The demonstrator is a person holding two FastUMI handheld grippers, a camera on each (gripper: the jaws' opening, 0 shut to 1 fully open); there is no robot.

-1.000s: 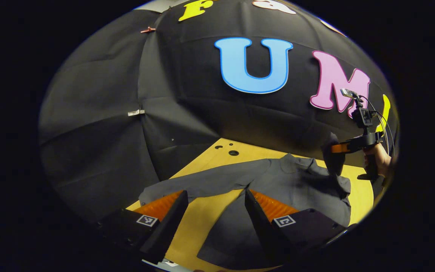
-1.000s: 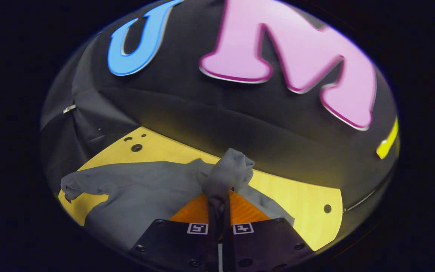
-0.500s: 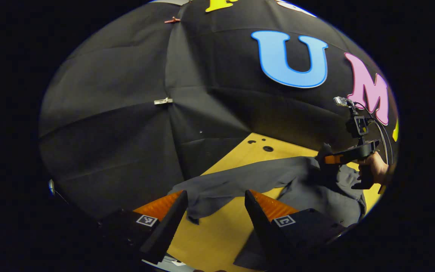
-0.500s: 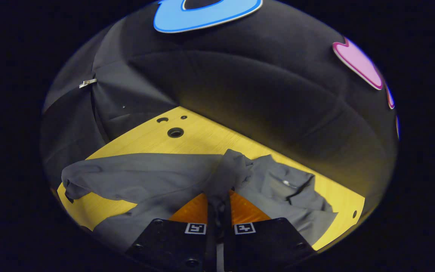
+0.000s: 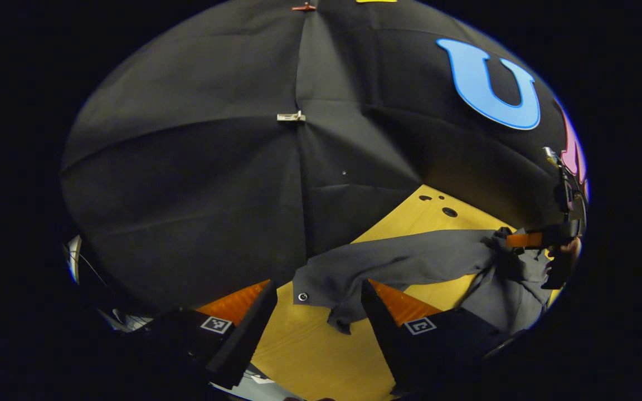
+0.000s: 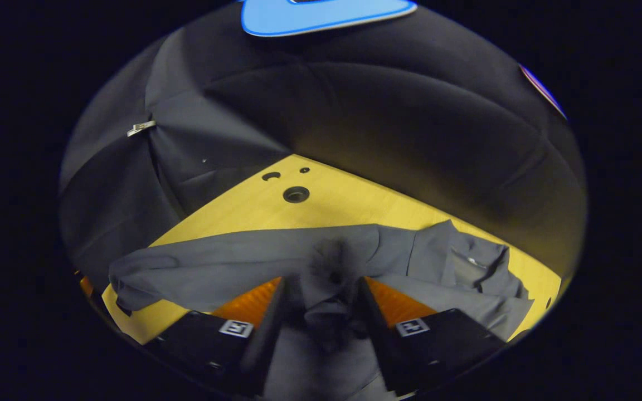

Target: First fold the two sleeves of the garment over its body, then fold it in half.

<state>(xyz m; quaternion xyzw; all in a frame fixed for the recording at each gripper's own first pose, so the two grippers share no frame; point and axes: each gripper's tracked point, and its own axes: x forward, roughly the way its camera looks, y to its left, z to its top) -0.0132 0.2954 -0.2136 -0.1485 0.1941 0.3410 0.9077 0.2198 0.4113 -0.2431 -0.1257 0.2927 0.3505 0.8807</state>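
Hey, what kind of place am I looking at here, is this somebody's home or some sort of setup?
Likely a staged recording booth, not a home: a black cloth wall clipped together at its seam, a bare yellow table with drilled holes, and one grey garment laid out between two handheld grippers.

Left gripper (image 5: 312,320) jaws apart over yellow table (image 5: 321,356). Grey garment (image 5: 410,267) sleeve cuff (image 5: 321,289) lies between fingers. Right gripper (image 5: 527,240) at far garment edge.
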